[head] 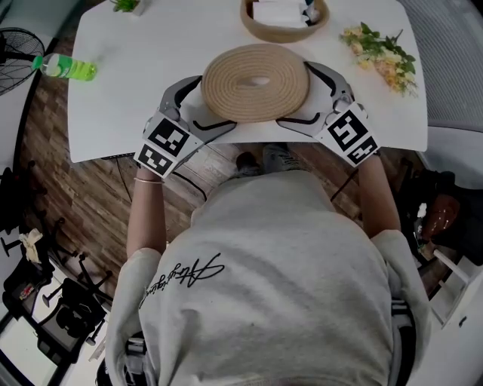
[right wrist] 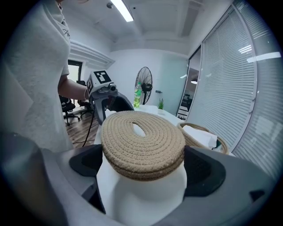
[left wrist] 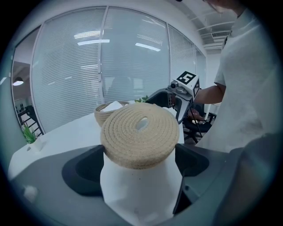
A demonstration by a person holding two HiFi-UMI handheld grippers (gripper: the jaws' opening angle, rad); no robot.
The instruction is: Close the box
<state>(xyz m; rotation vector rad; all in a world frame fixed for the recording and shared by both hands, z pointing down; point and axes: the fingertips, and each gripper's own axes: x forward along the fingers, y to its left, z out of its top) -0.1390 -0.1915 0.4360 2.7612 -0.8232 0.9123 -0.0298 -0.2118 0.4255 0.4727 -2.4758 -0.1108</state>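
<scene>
Squarely on either side of a round woven lid (head: 226, 84), the jaws of the left tool (left wrist: 140, 165) are spread wide. The lid's rim is met by both dark inner faces, so the lid is pinched across its width. The right tool (right wrist: 142, 170) is applied in the same way from the opposite side, its jaws far apart and closed against the rim.

In the head view the lid is shown at centre frame, bracketed at left and right by the two tools. It is placed over the white table (head: 136, 113), close to that table's lower edge. An oval opening is seen at the middle of the coiled rope. Whether the lid is resting on the table or has been raised clear of it cannot be told.

Both tools are held by a person in a grey shirt (head: 264, 286), by whom the lower half of the frame is filled.

The box (head: 260, 30), an uncovered woven basket, is pictured at top centre, well apart from the lid, with white items (head: 278, 12) lying inside.

A green bottle (head: 69, 68) is seen on its side at the table's upper left, and a spray of yellow and white flowers (head: 381, 53) at its upper right. A black fan (head: 15, 49) is visible beyond the left edge of the table.
</scene>
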